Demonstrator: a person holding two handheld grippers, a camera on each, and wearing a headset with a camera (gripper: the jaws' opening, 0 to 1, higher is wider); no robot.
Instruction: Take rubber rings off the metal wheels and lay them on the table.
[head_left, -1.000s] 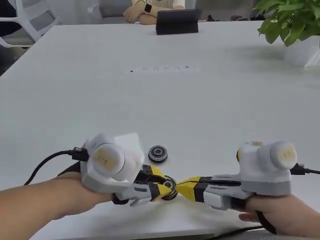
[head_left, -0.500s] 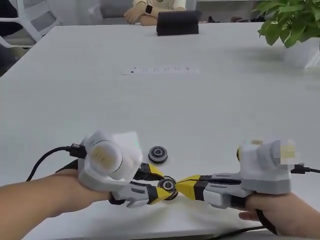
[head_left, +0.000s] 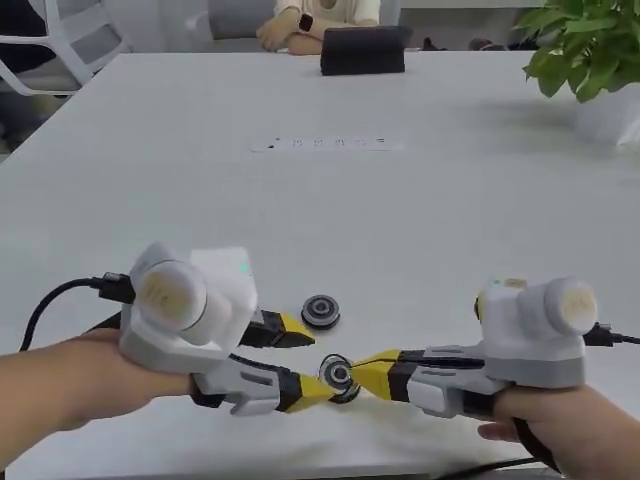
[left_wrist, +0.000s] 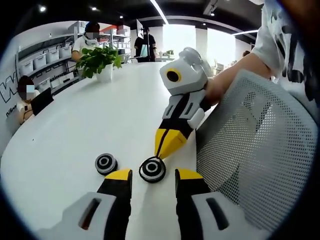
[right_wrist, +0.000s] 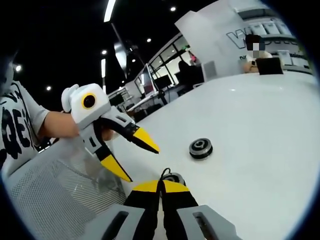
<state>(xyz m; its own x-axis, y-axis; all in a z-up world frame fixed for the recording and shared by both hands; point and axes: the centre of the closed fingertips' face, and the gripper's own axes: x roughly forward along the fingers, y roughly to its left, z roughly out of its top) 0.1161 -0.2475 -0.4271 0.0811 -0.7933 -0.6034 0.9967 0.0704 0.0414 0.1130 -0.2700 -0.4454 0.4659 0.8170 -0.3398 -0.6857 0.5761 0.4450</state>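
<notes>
1. A second metal wheel (head_left: 320, 310) lies flat on the counter (head_left: 450, 230), just beyond the grippers. Farther off are a socket strip (head_left: 325, 143), a dark tablet (head_left: 362, 50) and a potted plant (head_left: 580, 45).
2. The right gripper (head_left: 358, 368) has its jaws closed, pinching the rubber ring (right_wrist: 164, 171) at the edge of the near wheel (head_left: 337, 375) by the counter's front edge.
3. The left gripper (head_left: 310, 360) has its jaws spread wide, either side of that wheel, apart from it.
4. Half a second ago the left jaws clamped this wheel. They have since let go and drawn back leftward. The second wheel has not moved.
</notes>
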